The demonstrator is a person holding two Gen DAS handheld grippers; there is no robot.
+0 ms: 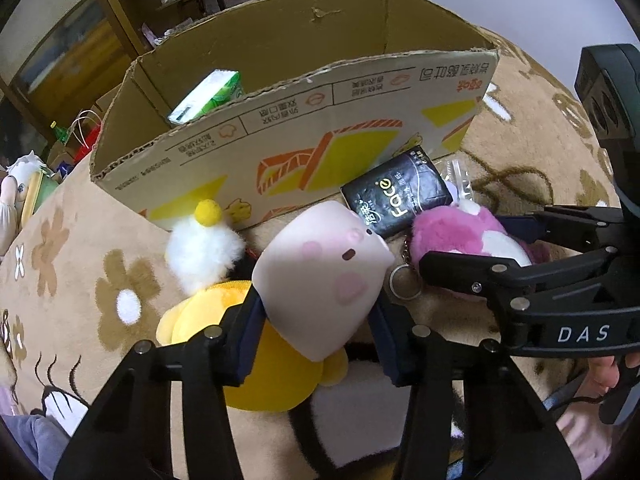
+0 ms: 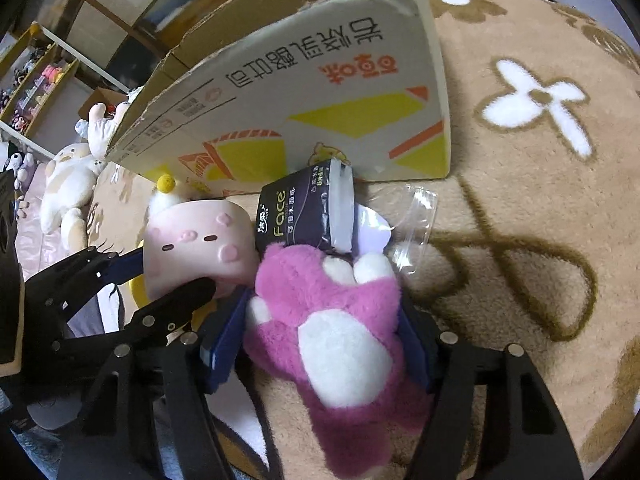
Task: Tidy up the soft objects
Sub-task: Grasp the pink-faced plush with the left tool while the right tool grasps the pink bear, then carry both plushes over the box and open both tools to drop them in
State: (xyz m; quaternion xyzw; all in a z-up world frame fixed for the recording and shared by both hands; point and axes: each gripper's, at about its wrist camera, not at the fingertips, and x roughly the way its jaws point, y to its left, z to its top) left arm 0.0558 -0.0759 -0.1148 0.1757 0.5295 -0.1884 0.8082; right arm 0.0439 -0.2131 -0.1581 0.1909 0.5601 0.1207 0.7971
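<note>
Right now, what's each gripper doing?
Left gripper: shut on the pale pink toy.
Right gripper: shut on the magenta paw plush.

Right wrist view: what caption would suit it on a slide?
Right gripper clamps a pink plush paw beside a black tissue pack and cardboard box.
</note>
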